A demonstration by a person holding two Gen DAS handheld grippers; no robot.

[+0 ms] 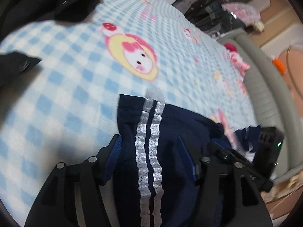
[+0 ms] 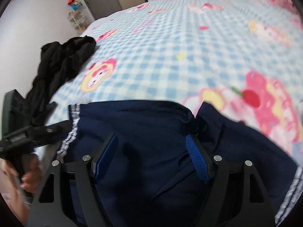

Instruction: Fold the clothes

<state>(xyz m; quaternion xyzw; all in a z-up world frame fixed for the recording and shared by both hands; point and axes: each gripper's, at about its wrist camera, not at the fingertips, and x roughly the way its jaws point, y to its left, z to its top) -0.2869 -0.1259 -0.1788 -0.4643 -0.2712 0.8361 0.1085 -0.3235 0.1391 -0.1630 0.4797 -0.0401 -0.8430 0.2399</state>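
The navy garment [image 2: 144, 132] lies on the bed, at the near edge of the checked blanket [image 2: 170, 56], directly under both grippers. It is dark blue with paired silver-white stripes [image 1: 149, 151] running along one side seam; a second striped edge shows at the far right of the right wrist view. The cloth looks like sports trousers, though that is a judgement. Its upper edge is a rounded, doubled-over fold, and a split to the right of it suggests two layers or legs lying side by side. The surface is slack and creased, not yet flat.

The left gripper [image 1: 149, 151] stands over the striped seam with the cloth bunched up between its blue pads. The jaws are fairly wide, and whether the pads actually press on the fabric cannot be told. Its position on the seam appears chosen to control that edge for a fold.

The right gripper [image 2: 151, 151] stands wide over the plain middle of the garment. Its pads are clear of the cloth, so nothing is held. It looks placed to release or smooth the panel.

A hand [image 2: 28, 177] on the left gripper's handle shows at the lower left of the right wrist view. A black garment [image 2: 62, 64] lies well apart, heaped at the bed's far left edge, apparently awaiting its turn.
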